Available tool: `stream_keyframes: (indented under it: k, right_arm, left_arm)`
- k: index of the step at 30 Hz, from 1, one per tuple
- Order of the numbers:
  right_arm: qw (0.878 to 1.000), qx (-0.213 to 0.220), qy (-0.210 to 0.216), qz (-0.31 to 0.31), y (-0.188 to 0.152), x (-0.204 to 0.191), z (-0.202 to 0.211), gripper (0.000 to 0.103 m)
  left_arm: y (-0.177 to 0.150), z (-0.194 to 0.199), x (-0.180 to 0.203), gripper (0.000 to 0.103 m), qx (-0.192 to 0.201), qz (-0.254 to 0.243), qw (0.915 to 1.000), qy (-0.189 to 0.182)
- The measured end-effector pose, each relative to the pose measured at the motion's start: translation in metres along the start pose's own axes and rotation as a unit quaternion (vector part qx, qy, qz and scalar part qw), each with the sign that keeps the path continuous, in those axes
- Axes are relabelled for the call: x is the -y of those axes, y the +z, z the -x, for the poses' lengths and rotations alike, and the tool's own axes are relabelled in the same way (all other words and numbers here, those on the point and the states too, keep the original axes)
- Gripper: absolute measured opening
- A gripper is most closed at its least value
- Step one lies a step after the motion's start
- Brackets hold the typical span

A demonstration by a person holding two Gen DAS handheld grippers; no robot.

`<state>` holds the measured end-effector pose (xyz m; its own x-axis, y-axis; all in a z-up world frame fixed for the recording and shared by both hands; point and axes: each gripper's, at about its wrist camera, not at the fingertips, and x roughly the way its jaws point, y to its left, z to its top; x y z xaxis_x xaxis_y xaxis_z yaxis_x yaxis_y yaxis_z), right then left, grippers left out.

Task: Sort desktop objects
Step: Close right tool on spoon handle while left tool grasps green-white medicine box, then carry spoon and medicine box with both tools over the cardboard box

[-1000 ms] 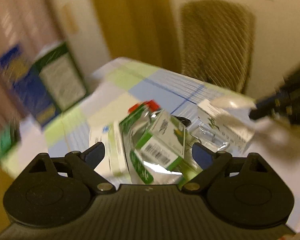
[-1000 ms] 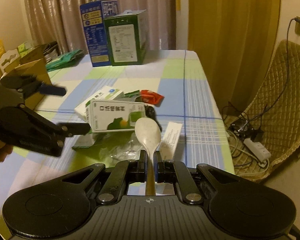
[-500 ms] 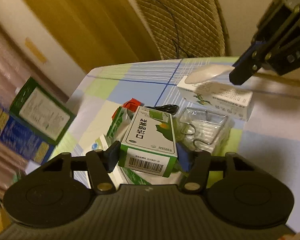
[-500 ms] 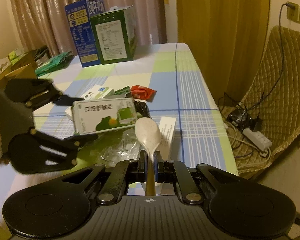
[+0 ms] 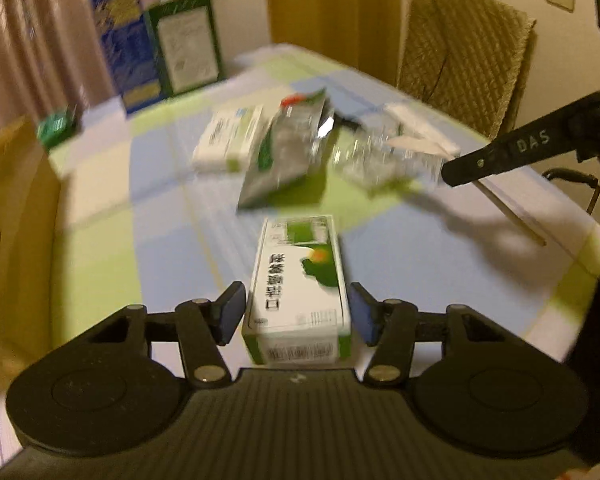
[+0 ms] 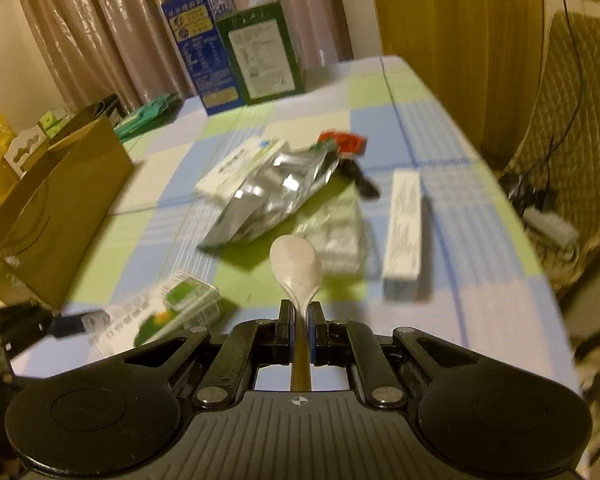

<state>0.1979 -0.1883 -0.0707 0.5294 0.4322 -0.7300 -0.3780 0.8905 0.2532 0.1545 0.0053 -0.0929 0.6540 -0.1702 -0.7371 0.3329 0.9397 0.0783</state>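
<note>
The green-and-white box (image 5: 298, 288) lies on the counter (image 5: 420, 264) between the left claw (image 5: 297, 312)'s parted fingers, small gaps either side. Beyond it sits a foil pouch (image 6: 272, 196). The right claw (image 6: 299, 316) pinches a pale spoon (image 6: 296, 268).

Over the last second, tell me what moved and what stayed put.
The left gripper carried the green-and-white carton off the pile to the table's near side; its fingers now look slightly parted around it. The right gripper stays shut on the pale spoon. The silver foil pouch stayed.
</note>
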Motion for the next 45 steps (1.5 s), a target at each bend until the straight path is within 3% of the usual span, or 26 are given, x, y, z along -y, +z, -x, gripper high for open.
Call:
stream_keyframes:
  k: [2, 6, 12, 19, 26, 28, 29, 38, 45]
  right_arm:
    - [1.0, -0.008, 0.002, -0.006, -0.007, -0.003, -0.001, 0.003]
    - [1.0, -0.019, -0.001, -0.008, -0.018, -0.006, -0.002, 0.003]
    - [1.0, -0.026, -0.005, -0.012, -0.022, -0.006, -0.007, 0.003]
    - [0.999, -0.025, -0.01, -0.018, -0.019, -0.002, -0.012, 0.003]
    - [0.999, -0.027, -0.015, -0.022, -0.018, 0.001, -0.018, 0.003]
    - [0.999, -0.028, -0.015, -0.022, -0.017, 0.0, -0.02, 0.003]
    - [0.999, -0.027, -0.015, -0.023, -0.017, 0.0, -0.019, 0.003]
    - [0.999, -0.031, -0.007, -0.016, -0.026, -0.012, -0.017, 0.003]
    - [1.0, -0.012, 0.006, -0.013, -0.024, -0.03, 0.005, 0.003]
  left_arm:
    - [-0.007, 0.0, -0.003, 0.051, -0.01, 0.0, 0.9999, 0.006]
    - [-0.01, -0.001, -0.005, 0.065, -0.001, -0.014, 0.9998, 0.01]
    - [0.001, -0.017, -0.003, 0.07, 0.013, -0.032, 0.9994, -0.007]
    - [0.009, -0.03, -0.003, 0.069, -0.002, -0.016, 0.9997, -0.017]
    - [0.012, -0.057, -0.011, 0.067, -0.024, 0.049, 0.9985, -0.006]
    - [0.013, -0.062, -0.012, 0.062, -0.027, 0.059, 0.9979, -0.003]
    - [0.013, -0.063, -0.011, 0.054, -0.026, 0.062, 0.9977, 0.0]
    - [0.004, -0.037, -0.003, 0.051, -0.042, 0.065, 0.997, 0.006]
    - [0.004, 0.006, -0.008, 0.051, -0.024, 0.083, 0.9961, 0.014]
